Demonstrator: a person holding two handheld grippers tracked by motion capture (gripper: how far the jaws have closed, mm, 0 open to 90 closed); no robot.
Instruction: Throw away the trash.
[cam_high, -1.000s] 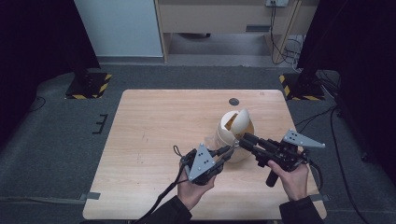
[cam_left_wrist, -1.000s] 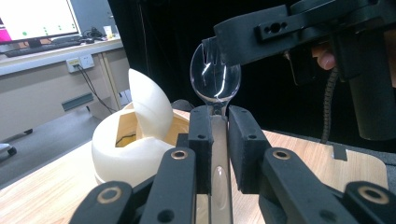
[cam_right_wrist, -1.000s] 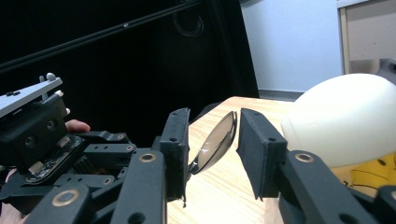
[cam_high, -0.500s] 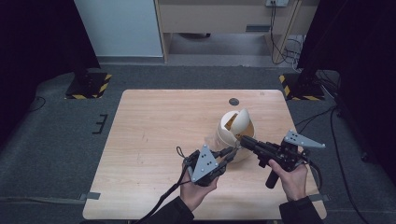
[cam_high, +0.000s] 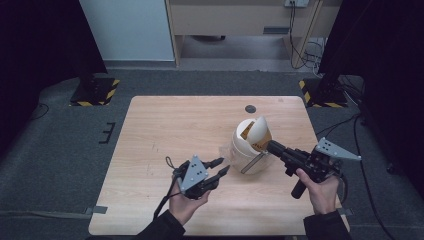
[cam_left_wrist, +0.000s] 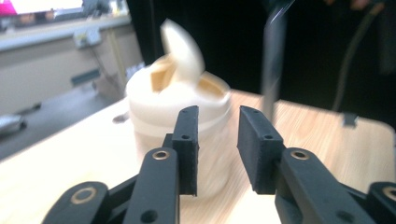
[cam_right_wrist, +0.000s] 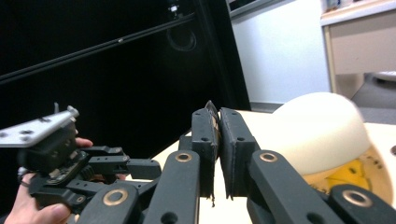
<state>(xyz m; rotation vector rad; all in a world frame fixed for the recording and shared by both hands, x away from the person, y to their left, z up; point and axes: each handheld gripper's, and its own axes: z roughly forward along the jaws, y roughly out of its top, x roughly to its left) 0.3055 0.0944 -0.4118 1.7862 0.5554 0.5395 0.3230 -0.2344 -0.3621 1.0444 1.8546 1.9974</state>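
At the left, the left gripper (cam_high: 221, 168) had drawn back from the white tub (cam_high: 248, 150): half a second before, its tip lay against the tub's near side; now it sat apart, toward the tabletop's (cam_high: 165, 125) front. Its fingers (cam_left_wrist: 187, 140) had just been opening and stood slightly apart with nothing between them. The tub stood right of centre on the tabletop, its flip lid (cam_high: 260, 131) raised. At the right, the right gripper (cam_high: 274, 146) had its fingers (cam_right_wrist: 205, 140) clamped together on a thin sheet at the tub's edge. This looked like a handover: 1 gripper released, the other now holding.
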